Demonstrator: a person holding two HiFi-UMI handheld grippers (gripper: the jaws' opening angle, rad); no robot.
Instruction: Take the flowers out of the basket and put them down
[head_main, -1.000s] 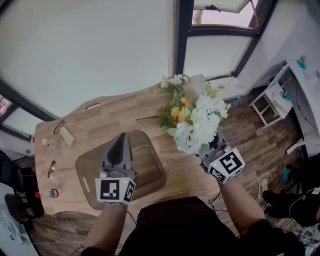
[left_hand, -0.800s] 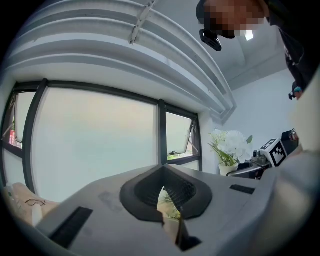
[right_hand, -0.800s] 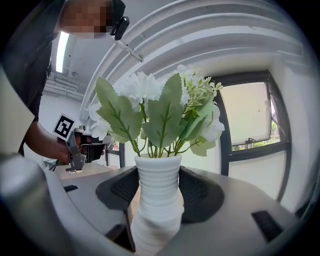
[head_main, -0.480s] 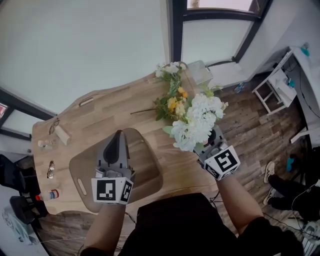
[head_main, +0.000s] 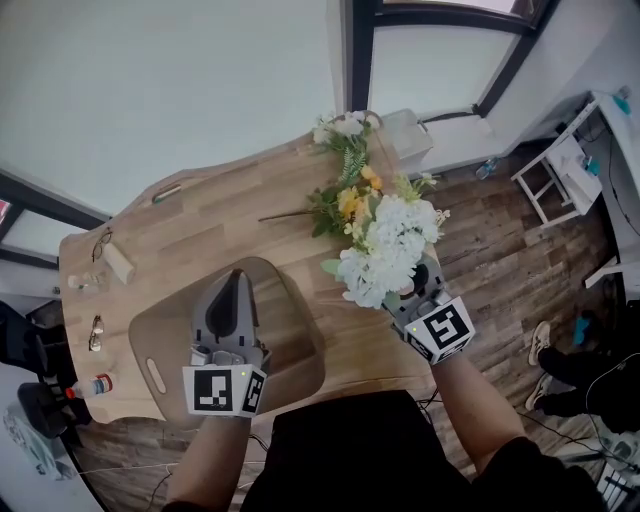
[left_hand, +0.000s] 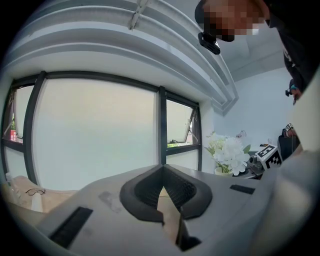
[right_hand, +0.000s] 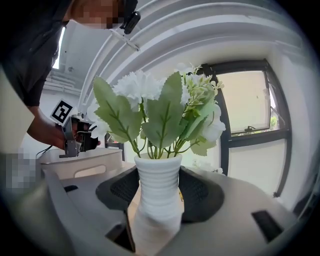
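My right gripper (head_main: 418, 288) is shut on a small white ribbed vase (right_hand: 157, 196) of white flowers with green leaves (head_main: 390, 250). It holds the vase upright above the right part of the wooden table (head_main: 200, 230). Two more bunches lie on the table beyond it, a yellow one (head_main: 345, 203) and a white one (head_main: 343, 128). My left gripper (head_main: 236, 288) is shut with nothing in it and hangs over the brown basket (head_main: 298, 352) at the near left. In the left gripper view the jaws (left_hand: 162, 192) meet, and the bouquet (left_hand: 227, 152) shows at the right.
A white box (head_main: 405, 140) stands at the table's far right corner. Glasses (head_main: 100, 245), a small block (head_main: 118, 262) and a red-capped bottle (head_main: 95, 385) lie along the left edge. Wooden floor and a white rack (head_main: 560, 165) are to the right.
The head camera has shifted a little. My right gripper has drifted slightly toward the near table edge with the vase; the left gripper stays over the basket.
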